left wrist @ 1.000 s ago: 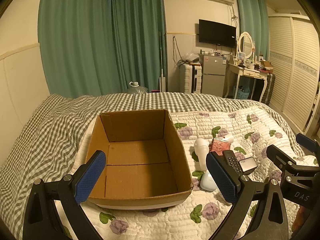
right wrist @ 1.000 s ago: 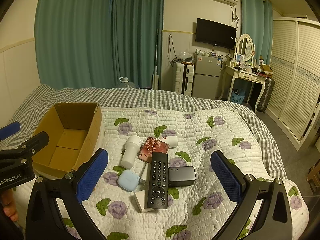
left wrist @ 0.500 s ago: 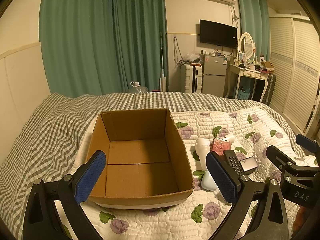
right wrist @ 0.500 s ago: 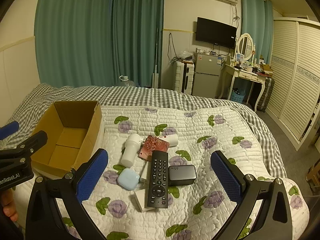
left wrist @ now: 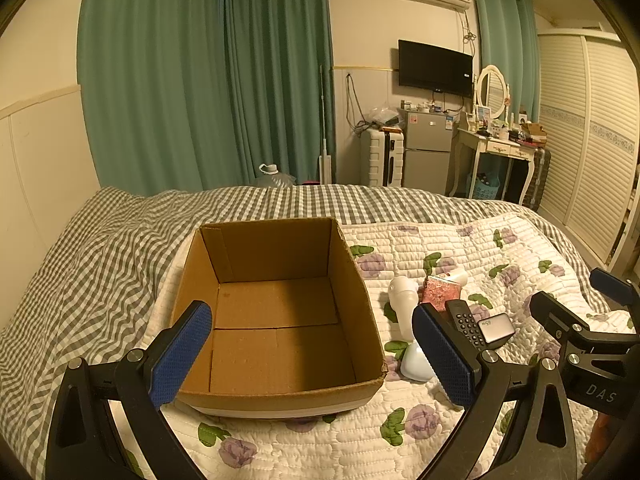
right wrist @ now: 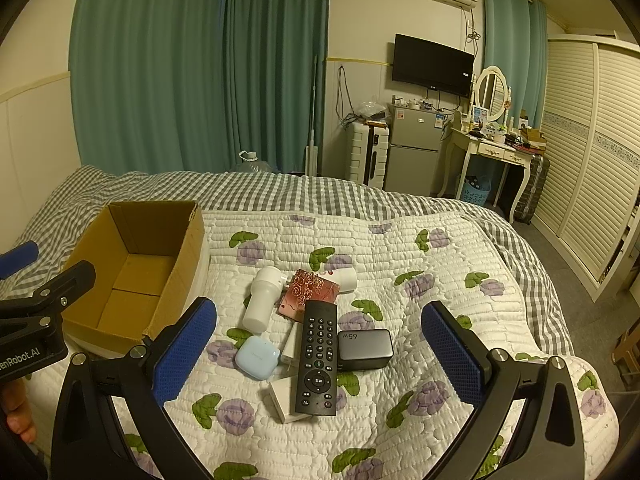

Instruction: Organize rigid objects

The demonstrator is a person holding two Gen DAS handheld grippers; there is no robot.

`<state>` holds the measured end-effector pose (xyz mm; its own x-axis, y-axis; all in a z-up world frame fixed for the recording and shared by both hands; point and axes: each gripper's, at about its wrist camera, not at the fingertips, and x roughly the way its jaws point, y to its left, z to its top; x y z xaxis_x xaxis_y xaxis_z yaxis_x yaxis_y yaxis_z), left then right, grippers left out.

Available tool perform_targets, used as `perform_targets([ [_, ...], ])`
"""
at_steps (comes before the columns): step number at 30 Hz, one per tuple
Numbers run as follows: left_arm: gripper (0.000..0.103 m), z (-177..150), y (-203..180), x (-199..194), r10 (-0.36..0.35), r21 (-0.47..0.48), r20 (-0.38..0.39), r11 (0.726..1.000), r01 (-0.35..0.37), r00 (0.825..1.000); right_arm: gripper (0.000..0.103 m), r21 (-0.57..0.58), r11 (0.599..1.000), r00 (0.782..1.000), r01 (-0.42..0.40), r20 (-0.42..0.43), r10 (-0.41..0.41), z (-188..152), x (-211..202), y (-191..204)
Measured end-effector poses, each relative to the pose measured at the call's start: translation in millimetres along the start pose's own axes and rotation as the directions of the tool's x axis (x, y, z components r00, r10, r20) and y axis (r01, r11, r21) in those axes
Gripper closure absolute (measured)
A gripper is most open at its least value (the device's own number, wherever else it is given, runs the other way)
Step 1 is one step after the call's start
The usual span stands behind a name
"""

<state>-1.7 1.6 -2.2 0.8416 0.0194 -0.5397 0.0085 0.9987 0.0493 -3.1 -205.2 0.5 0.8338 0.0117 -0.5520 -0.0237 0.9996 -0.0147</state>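
Note:
An open, empty cardboard box point(left wrist: 276, 308) sits on the bed, also in the right wrist view point(right wrist: 132, 268). Right of it lies a pile: a black remote point(right wrist: 318, 356), a dark grey charger block point(right wrist: 364, 349), a pale blue case point(right wrist: 257, 357), a white bottle point(right wrist: 262, 298), a pink patterned box point(right wrist: 310, 292) and a small white box point(right wrist: 282, 398). My left gripper point(left wrist: 312, 354) is open and empty, held over the box's near edge. My right gripper point(right wrist: 316, 360) is open and empty, held above the pile.
The bed has a floral white quilt point(right wrist: 420, 280) over a grey checked blanket point(left wrist: 100, 248). Green curtains point(left wrist: 208, 80) hang behind. A fridge point(right wrist: 412, 152), a dressing table point(right wrist: 492, 148) and a louvred wardrobe point(right wrist: 592, 160) stand at the far right.
Both views have shifted very slightly; the box and the pile have not moved. Both grippers stay open and empty.

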Motion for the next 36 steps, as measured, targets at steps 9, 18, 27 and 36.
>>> perform_targets([
  [9, 0.001, 0.5, -2.1, -4.7, -0.008, 0.007, 0.008, 1.0, 0.008, 1.0, 0.0, -0.002, 1.0, 1.0, -0.006, -0.003, 0.006, -4.6, -0.1, 1.2],
  [18, 0.001, 11.9, -26.1, -34.3, -0.066, 0.063, 0.078, 0.996, 0.061, 0.995, 0.0, -0.032, 0.999, 1.0, 0.011, 0.01, -0.011, 6.4, -18.1, -13.7],
  [27, 0.001, 14.0, -81.9, -8.5, -0.126, 0.132, -0.01, 0.983, 0.126, 0.992, 0.0, -0.045, 0.999, 0.999, 0.021, -0.042, -0.023, 26.7, -14.0, -66.8],
  [36, 0.004, -37.1, -135.9, 78.9, -0.123, 0.167, -0.243, 0.972, 0.166, 0.962, 0.0, -0.046, 0.999, 0.98, 0.012, -0.197, -0.021, 10.9, 46.9, -110.0],
])
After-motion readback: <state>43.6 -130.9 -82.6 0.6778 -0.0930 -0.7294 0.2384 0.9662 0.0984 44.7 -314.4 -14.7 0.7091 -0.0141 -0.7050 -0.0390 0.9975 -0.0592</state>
